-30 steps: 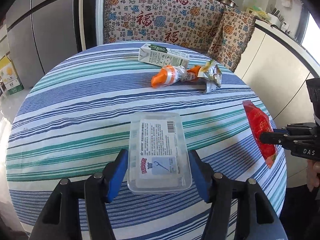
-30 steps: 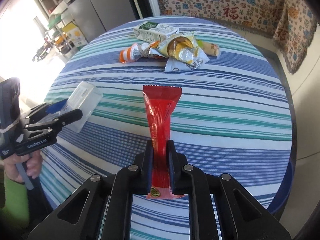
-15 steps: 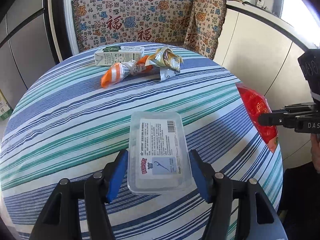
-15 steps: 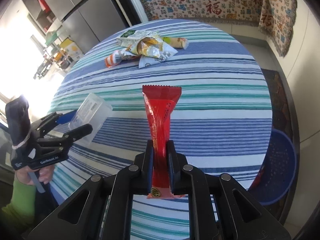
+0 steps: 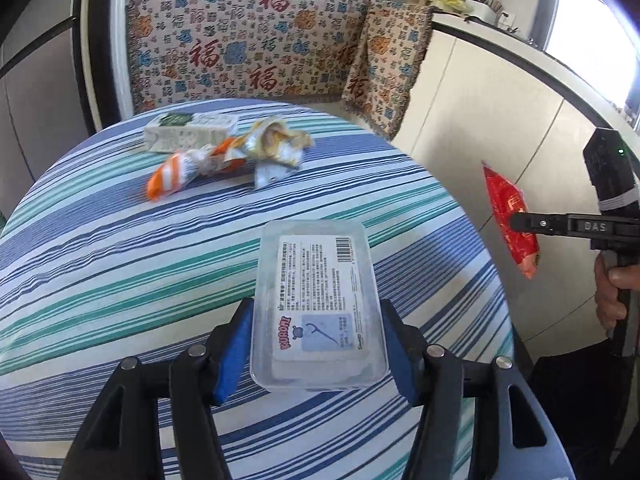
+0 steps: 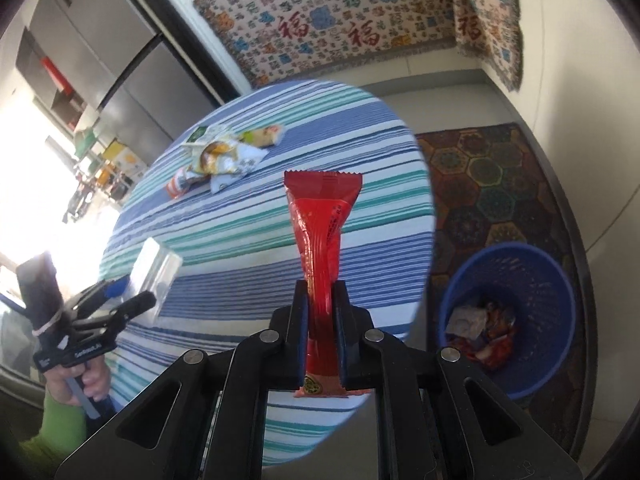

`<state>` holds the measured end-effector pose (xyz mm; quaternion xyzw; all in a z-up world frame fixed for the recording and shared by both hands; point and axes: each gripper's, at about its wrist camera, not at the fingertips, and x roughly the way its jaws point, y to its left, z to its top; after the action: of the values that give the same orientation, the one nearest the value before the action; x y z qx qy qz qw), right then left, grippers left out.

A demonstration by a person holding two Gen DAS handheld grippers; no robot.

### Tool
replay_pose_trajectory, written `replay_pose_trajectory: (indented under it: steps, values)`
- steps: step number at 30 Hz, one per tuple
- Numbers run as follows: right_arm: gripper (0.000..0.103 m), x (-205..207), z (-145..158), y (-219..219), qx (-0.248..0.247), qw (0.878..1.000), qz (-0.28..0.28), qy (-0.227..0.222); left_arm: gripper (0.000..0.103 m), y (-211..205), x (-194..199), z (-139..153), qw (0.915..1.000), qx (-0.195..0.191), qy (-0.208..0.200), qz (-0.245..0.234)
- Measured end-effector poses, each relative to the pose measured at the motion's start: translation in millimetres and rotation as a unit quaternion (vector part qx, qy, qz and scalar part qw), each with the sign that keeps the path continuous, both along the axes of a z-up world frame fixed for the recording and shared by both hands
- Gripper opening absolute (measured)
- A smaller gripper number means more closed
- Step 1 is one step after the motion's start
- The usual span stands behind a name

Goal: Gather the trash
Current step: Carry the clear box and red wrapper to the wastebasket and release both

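Observation:
My left gripper (image 5: 318, 344) is shut on a clear plastic box (image 5: 318, 300) with a printed label and holds it above the striped table (image 5: 120, 240). My right gripper (image 6: 322, 316) is shut on a red snack wrapper (image 6: 322, 220), held up off the table's right edge; the wrapper also shows in the left wrist view (image 5: 510, 216). A blue trash basket (image 6: 512, 320) with several wrappers inside stands on the floor to the right of the table. More trash lies at the far side of the table: a milk carton (image 5: 188, 132), an orange-white wrapper (image 5: 172, 176) and a crumpled foil wrapper (image 5: 276, 144).
A patterned cloth (image 5: 248, 48) covers the bench behind the table. A white counter (image 5: 520, 92) runs along the right. A patterned rug (image 6: 492, 184) lies under the basket. A fridge (image 6: 120, 52) stands at the back left.
Both grippers have lifted and swung right with their loads. The right gripper now hangs past the table edge, and the blue basket has come into full view.

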<state>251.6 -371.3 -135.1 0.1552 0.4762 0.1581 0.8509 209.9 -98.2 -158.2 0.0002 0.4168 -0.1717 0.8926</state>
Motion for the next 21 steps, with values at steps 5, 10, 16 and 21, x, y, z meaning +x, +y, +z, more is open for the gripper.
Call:
replay_pose_trajectory:
  steps: [5, 10, 16, 21]
  values:
    - [0.01, -1.0, 2.1, -65.8, -0.008, 0.999, -0.054, -0.002, 0.061, -75.1, 22.0, 16.5, 0.9978, -0.034, 0.003, -0.057]
    - [0.01, 3.1, -10.6, -120.5, -0.03, 0.995, -0.095, 0.004, 0.061, -157.9, 48.0, 13.5, 0.9931, -0.047, 0.006, -0.107]
    - [0.01, 8.7, -48.5, -171.1, -0.027, 0.99, -0.134, 0.028, 0.061, -234.9, 73.3, -16.1, 0.9887, -0.042, 0.024, -0.142]
    - [0.01, 8.3, -86.1, -201.6, 0.009, 0.986, -0.159, 0.051, 0.061, -275.1, 86.1, -44.2, 0.9858, -0.042, 0.044, -0.157]
